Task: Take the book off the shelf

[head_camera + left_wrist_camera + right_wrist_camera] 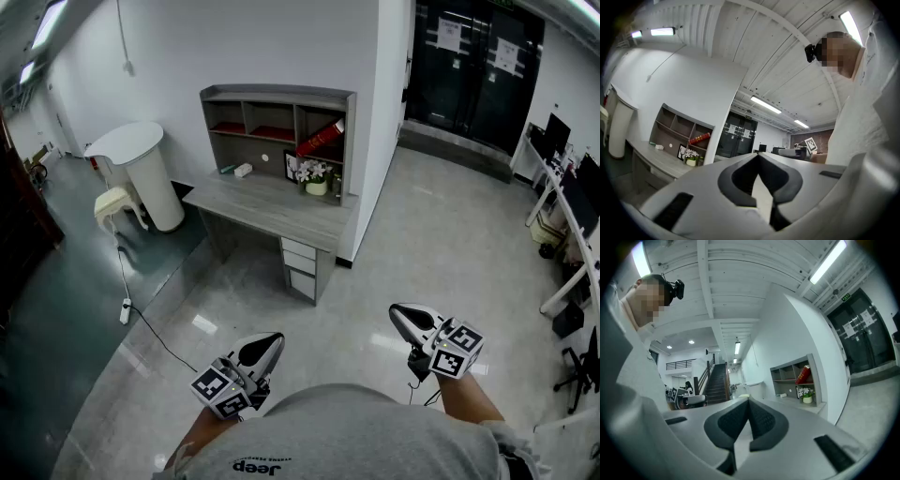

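A red book [321, 138] leans tilted in the right-hand compartment of the grey shelf unit [277, 95] on a desk, far across the floor. It also shows small as the red book [699, 138] in the left gripper view and the red book [803, 374] in the right gripper view. Both grippers are held close to the person's body, well short of the desk. My left gripper [265, 349] is shut with nothing in it. My right gripper [405, 320] has its jaws together and holds nothing.
The grey desk [272, 210] has drawers [300, 263] under its right end. A flower pot [316, 179], a picture frame and small items stand on it. A white round table [141, 164], a stool [114, 203] and a floor cable [141, 319] lie left. Office desks [572, 225] line the right wall.
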